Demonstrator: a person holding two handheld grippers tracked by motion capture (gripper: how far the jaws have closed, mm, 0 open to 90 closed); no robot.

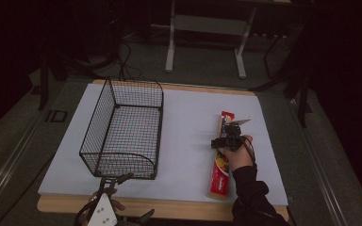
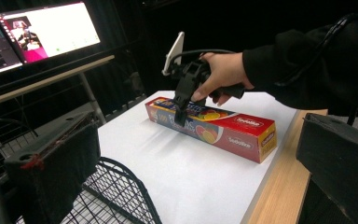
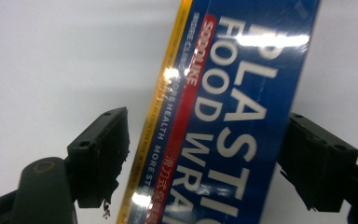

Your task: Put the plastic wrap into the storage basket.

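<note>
- Right gripper (image 1: 228, 134), high view: over the far half of the plastic wrap box (image 1: 222, 157), pointing down at it, with the hand (image 1: 238, 155) behind it. The box lies lengthwise on the white mat (image 1: 188, 122), well to the right of the wire basket (image 1: 122, 132). The basket looks empty.
- Left gripper (image 1: 118, 179), high view: sits at the near edge of the mat, just in front of the basket's near wall. Its jaws are parted with nothing between them.
- Left gripper view: the right gripper (image 2: 181, 112) comes down onto the box (image 2: 214, 128), its tips reaching the top face near the end farthest from the wooden table edge (image 2: 279, 186). The box rests flat on the mat and isn't lifted. A corner of the basket (image 2: 116, 186) shows at the bottom, well apart from the box. Monitors (image 2: 42, 32) stand behind.
- Right gripper view: jaws straddle the box (image 3: 233, 116), one on each long side. The left pad (image 3: 105, 154) shows a sliver of mat between it and the box edge. The right pad (image 3: 314, 158) is at or touching the other edge. So it's spread around the box, not clamped yet.
- Progress, my read: early pick stage. Approach and alignment are done; jaw closure isn't.
- Left to do: clamp, lift, carry over to the basket, drop in. The box is about as long as the basket, so it will likely need lining up with the basket's long axis.
</note>
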